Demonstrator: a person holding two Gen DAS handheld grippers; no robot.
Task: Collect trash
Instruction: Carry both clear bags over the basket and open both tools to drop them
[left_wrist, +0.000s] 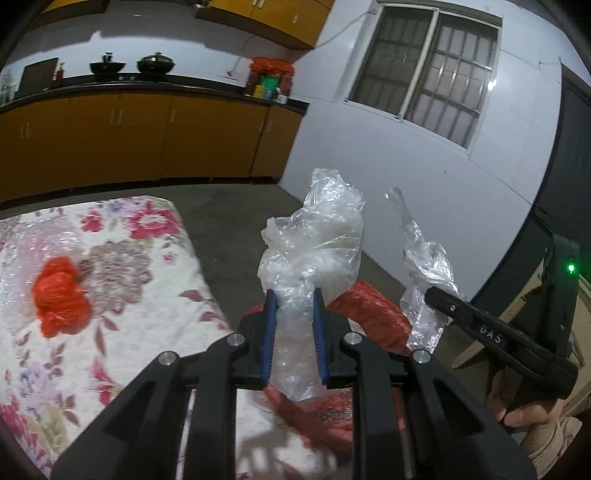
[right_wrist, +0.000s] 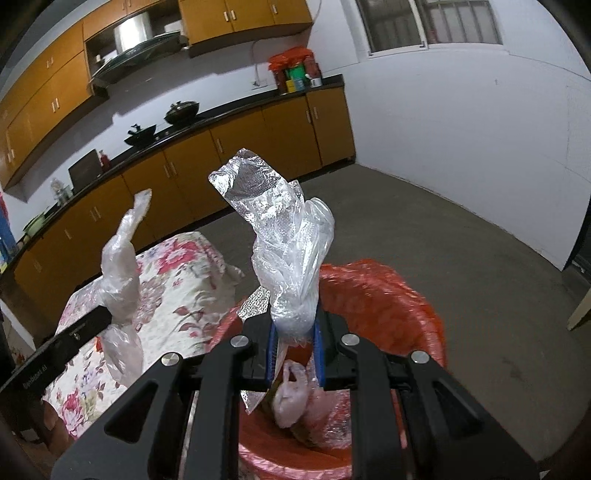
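Plastic (left_wrist: 314, 236) is clamped in the left gripper (left_wrist: 294, 295) above the red bin (left_wrist: 369, 314); beside it, the right gripper (left_wrist: 443, 299), lettered "DAS", pinches a clear wrapper (left_wrist: 424, 266). Right view: fingers (right_wrist: 318, 343) grip that wrapper (right_wrist: 284, 251) over the bin (right_wrist: 388, 295), beside the flowered desk (right_wrist: 177, 288).

Orange-brown cabinets (right_wrist: 236, 155) under a black countertop (left_wrist: 155, 85) cross the upper left, a barred window (left_wrist: 432, 70) sits upper right in white walls (left_wrist: 406, 177), above grey concrete floor (right_wrist: 461, 258).
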